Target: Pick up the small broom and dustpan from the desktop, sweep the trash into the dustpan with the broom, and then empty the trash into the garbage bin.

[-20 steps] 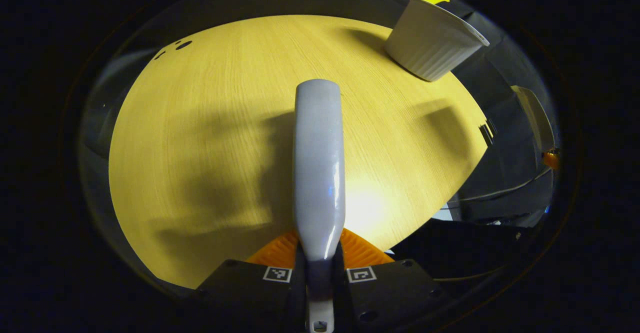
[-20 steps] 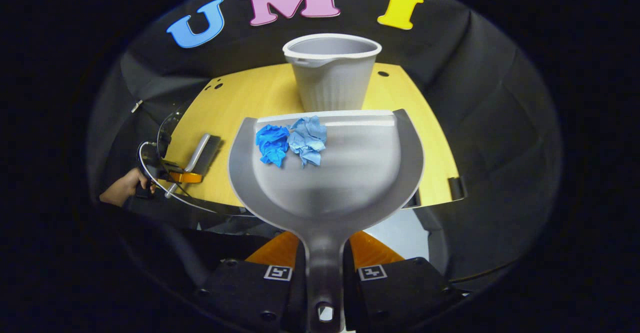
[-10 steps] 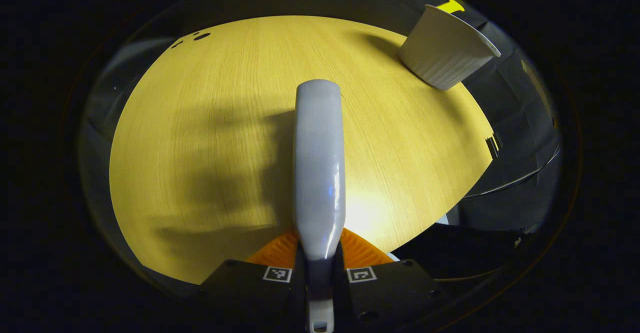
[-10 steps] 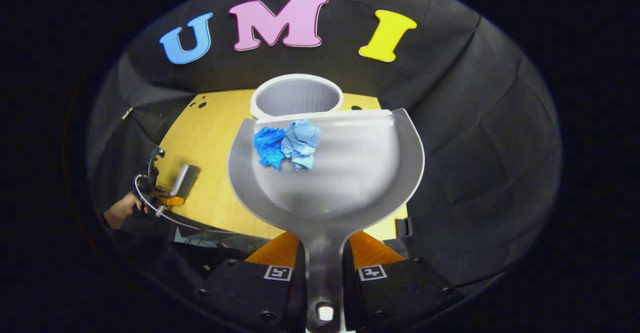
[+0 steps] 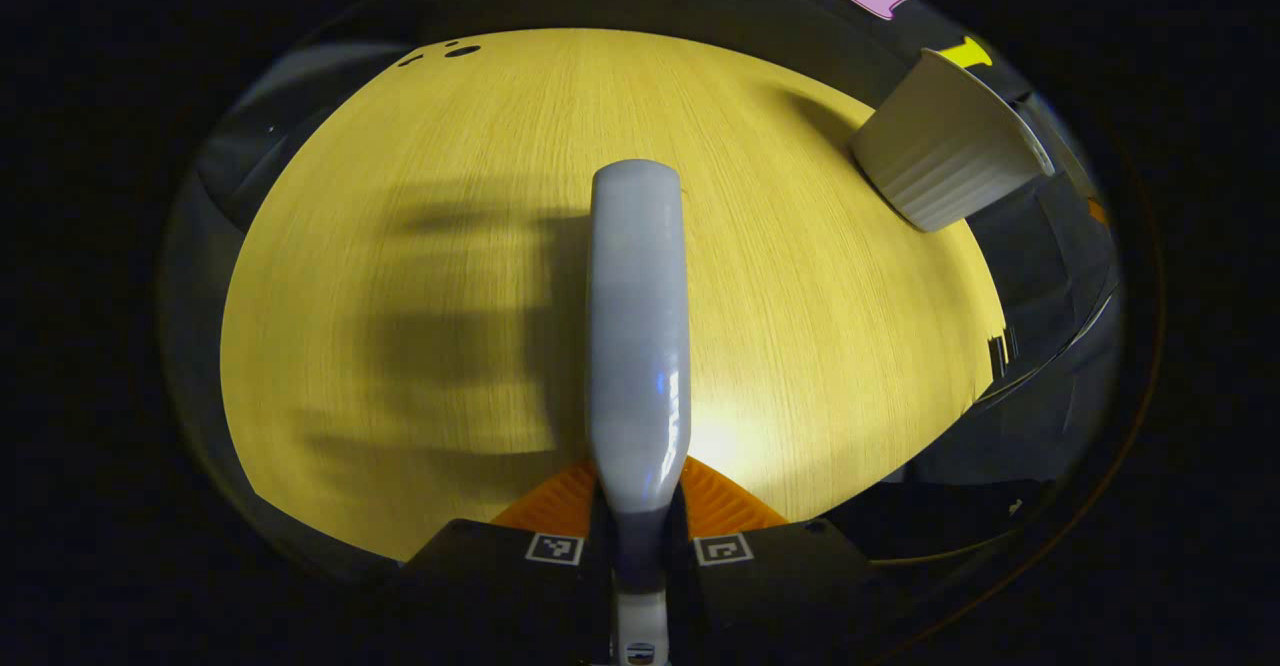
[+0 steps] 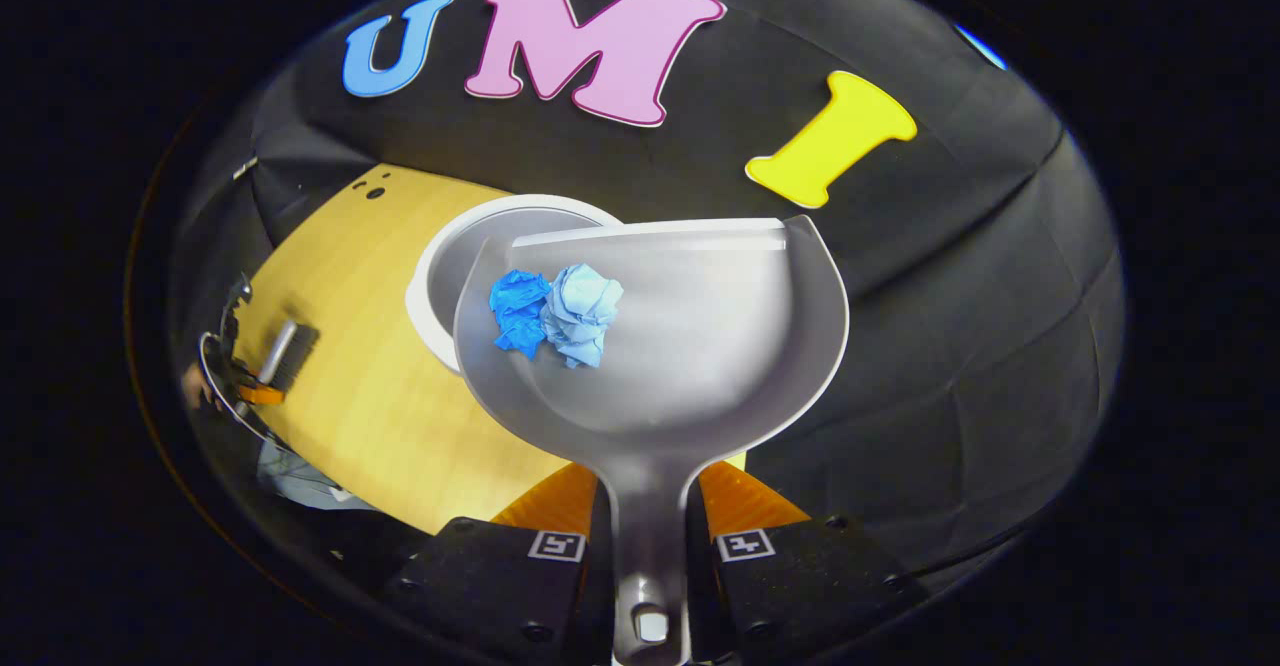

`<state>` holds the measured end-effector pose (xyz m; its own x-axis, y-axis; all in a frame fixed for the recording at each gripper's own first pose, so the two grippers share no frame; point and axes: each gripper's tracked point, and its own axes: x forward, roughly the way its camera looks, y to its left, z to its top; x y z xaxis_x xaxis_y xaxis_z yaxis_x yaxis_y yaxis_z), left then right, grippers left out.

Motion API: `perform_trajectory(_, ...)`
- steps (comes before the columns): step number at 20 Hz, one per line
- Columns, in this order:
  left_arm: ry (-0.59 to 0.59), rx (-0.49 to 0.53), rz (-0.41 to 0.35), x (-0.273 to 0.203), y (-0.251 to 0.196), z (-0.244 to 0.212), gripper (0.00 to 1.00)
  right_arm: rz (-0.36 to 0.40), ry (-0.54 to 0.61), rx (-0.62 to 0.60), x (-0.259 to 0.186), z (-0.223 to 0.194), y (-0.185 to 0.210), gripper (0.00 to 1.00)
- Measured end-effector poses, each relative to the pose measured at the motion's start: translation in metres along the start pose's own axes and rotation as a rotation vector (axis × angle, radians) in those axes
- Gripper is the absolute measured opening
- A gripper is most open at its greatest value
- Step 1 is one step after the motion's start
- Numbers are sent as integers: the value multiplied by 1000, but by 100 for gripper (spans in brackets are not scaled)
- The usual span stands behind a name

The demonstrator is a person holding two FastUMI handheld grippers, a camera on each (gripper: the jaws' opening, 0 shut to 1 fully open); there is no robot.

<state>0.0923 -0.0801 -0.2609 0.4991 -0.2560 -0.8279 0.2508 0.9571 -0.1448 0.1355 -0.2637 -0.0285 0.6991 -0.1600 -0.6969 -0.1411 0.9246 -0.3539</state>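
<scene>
Currently right gripper point(image 6: 648, 536) is pinching the dustpan point(image 6: 690, 346) handle; pan is over the garbage bin point(image 6: 450, 256), whose rim peeks out at its 10 o'clock. Two blue paper wads point(image 6: 555, 313) sit inside the pan. Left gripper point(image 5: 638, 536) clamps the broom point(image 5: 638, 326) above the desktop point(image 5: 400, 246); bin at 2 o'clock there.

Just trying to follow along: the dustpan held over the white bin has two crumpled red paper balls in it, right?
Not quite. The two crumpled paper balls in the dustpan are blue, one darker and one paler, not red. The right gripper view shows them lying near the pan's front edge, with the dustpan held over the white bin.
</scene>
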Motion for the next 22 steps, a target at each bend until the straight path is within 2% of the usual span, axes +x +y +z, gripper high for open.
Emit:
perform_trajectory(3,-6,18,66,0,2,-1,28,-11,-15,-49,22,10,0,33)
perform_trajectory(5,9,-3,101,-3,1,-1,26,7,-31,-83,35,21,4,33)
perform_trajectory(10,-40,-148,122,-9,-17,2,26,107,-27,-202,78,38,19,33)
perform_trajectory(12,-50,-170,141,-16,-20,4,26,105,-41,-304,91,44,18,33)
perform_trajectory(14,-59,-152,176,-25,-23,8,28,48,-75,-437,91,53,10,33)
perform_trajectory(15,-69,-141,169,-30,-28,11,24,24,-100,-485,90,61,8,33)
perform_trajectory(19,-108,-98,109,-46,-56,28,26,-120,-175,-674,82,76,5,33)
perform_trajectory(22,-139,-62,65,-52,-65,38,26,-257,-204,-949,78,93,2,33)
